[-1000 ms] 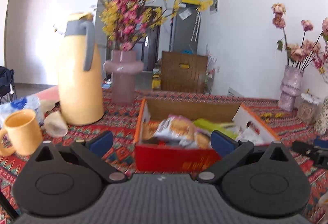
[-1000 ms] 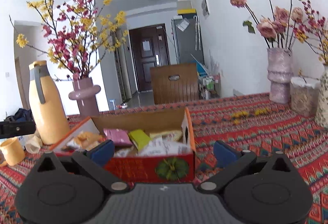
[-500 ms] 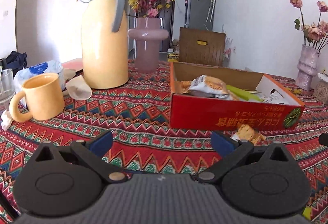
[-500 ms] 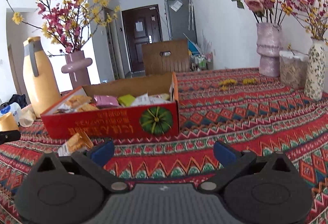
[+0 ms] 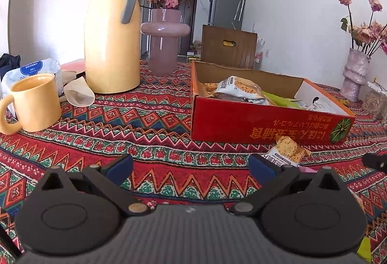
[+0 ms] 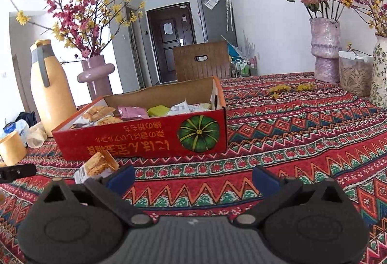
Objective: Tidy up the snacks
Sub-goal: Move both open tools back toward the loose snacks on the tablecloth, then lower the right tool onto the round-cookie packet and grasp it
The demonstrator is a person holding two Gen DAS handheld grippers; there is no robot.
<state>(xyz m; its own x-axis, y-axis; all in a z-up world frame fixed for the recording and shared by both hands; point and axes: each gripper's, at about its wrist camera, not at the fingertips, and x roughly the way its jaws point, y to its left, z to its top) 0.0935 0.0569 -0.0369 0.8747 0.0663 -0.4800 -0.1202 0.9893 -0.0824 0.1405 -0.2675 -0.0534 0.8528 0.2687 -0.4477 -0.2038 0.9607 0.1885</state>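
A snack packet lies on the tablecloth just before the red box. Both grippers, left and right, have dropped low toward it, jaws apart and empty; pickup looks next.

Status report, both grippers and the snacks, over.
Left gripper open, right gripper open, both empty. One snack packet loose on the tablecloth before the red box. Path unobstructed.

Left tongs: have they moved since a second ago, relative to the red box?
Yes. The left tongs have pulled back and dropped low: the red snack box, earlier right between their tips, now sits farther ahead, with a snack packet on the cloth before it.
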